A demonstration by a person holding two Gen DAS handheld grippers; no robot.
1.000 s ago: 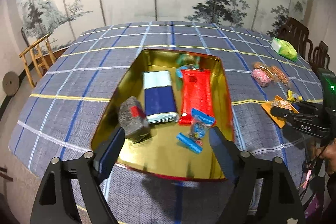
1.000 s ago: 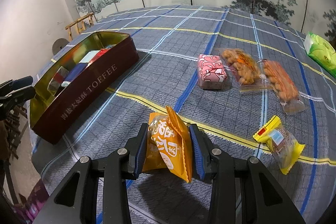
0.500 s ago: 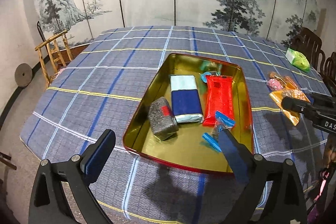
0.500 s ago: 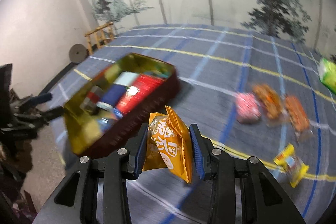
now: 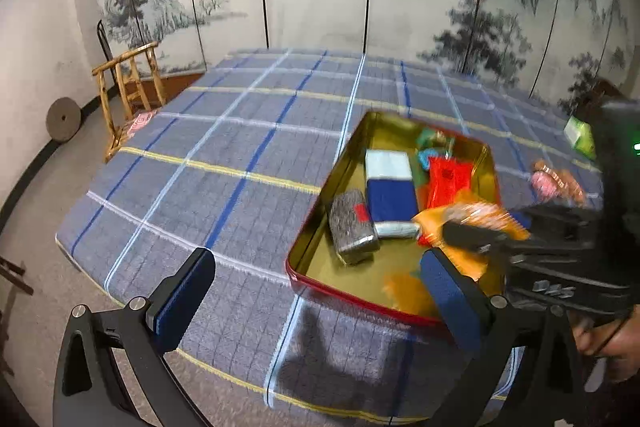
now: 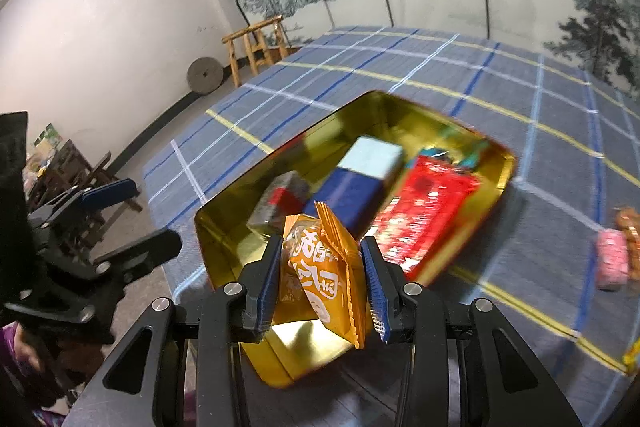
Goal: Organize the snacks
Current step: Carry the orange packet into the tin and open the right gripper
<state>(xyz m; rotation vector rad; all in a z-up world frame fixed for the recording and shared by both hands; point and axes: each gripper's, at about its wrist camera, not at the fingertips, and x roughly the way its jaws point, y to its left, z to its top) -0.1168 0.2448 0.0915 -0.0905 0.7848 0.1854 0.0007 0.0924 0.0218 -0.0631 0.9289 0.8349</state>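
Observation:
My right gripper is shut on an orange snack packet and holds it above the near end of the gold tin. In the left wrist view the packet shows blurred over the tin. The tin holds a grey bar, a blue-and-white pack and a red packet. My left gripper is open and empty, above the table's near edge, left of the tin.
Pink and brown snacks lie on the plaid tablecloth right of the tin. A green pack lies at the far right. A wooden chair stands beyond the table's left side.
My right gripper has carried the orange packet left from the tablecloth to above the tin. My left gripper has drawn back and to the left, staying open.

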